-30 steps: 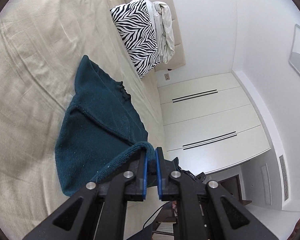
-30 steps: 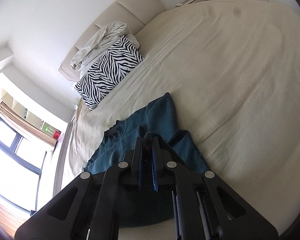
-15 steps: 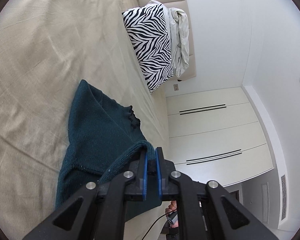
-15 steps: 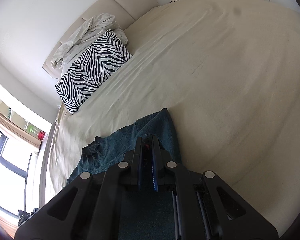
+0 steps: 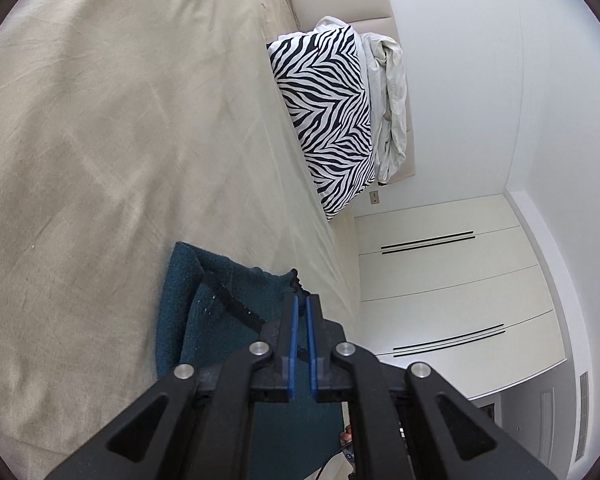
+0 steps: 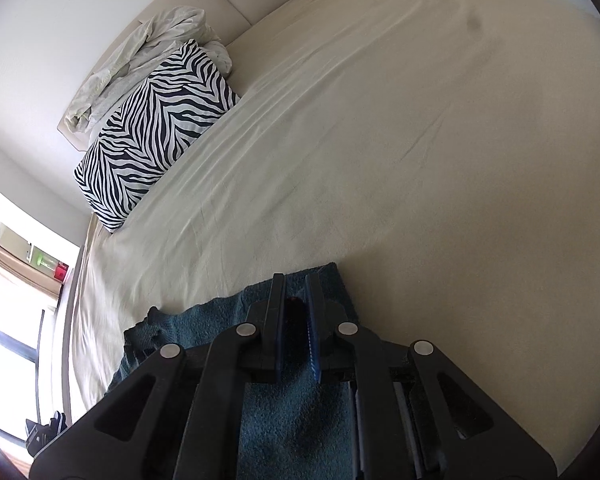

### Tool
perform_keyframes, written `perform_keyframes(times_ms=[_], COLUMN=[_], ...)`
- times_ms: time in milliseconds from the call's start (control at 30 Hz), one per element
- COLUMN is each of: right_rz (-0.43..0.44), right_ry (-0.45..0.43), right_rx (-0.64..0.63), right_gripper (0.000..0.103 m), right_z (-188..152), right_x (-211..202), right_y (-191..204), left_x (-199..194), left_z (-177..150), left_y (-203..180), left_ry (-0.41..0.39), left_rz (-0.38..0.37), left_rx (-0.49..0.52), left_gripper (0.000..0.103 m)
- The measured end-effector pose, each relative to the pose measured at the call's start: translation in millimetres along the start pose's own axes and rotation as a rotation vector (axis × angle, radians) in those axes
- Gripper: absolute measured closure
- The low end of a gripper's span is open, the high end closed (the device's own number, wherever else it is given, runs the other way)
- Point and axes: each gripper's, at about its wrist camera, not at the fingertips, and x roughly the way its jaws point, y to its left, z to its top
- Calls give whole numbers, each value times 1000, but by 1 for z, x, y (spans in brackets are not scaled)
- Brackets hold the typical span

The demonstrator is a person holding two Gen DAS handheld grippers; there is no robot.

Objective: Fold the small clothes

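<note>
Sweater (image 5: 220, 320): we log dark teal knit, lying on beige bedsheet (image 5: 100, 140), w/ less hanging than before.
L gripper (image 5: 301, 304): jaws nearly together, clamping sweater edge.
R gripper (image 6: 294, 292): slim gap, just widened; sweater beneath, grip unclear.
Zebra pillow (image 6: 156, 128): by headboard.

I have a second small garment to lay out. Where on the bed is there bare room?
The beige sheet lies bare between the teal knit garment and the zebra pillow, and across to its far edge. The headboard end is crowded: the pillow and a crumpled white cover.
</note>
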Motion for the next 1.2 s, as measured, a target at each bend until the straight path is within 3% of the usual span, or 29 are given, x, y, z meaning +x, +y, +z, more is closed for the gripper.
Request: perform_keyframes(times_ms=[67, 100, 133, 167, 200, 233, 467, 667, 767, 967, 1033, 1200], right_rz=[-40, -50, -53, -57, -59, -57, -51, -74, -83, -80, -80, -81], right_ry=[20, 25, 29, 29, 21, 3, -2, -15, -12, 0, 2, 7], right_rx=[-5, 2, 7, 10, 9, 0, -116, -237, -289, -296, -297, -312], right_gripper=[91, 84, 67, 54, 37, 35, 35, 35, 35, 35, 35, 35], right_z=[3, 2, 3, 2, 1, 0, -16, -54, -65, -70, -71, -69], right_x=[14, 17, 20, 20, 17, 13, -31, -72, -78, -78, -76, -71], right_y=[-2, -5, -7, -9, -10, -10, 0, -2, 0, -8, -9, -6], left_x=[2, 3, 1, 0, 2, 3, 14, 37, 50, 62, 63, 55], left_z=[-8, -12, -17, -20, -22, -25, -39, -47, -47, -44, -43, -41], left_y=[2, 3, 3, 2, -1, -3, -15, -23, -21, -18, -20, -27], left_ry=[13, 11, 1, -4, 1, 6, 16, 39, 60, 81, 79, 54], left_rz=[43, 68, 94, 113, 133, 155, 289, 424, 474, 533, 542, 552], left_rx=[27, 42, 64, 91, 120, 146, 303, 456, 494, 524, 531, 554], left_gripper=[66, 41, 32, 32, 32, 32, 34, 39, 47, 75, 94, 96])
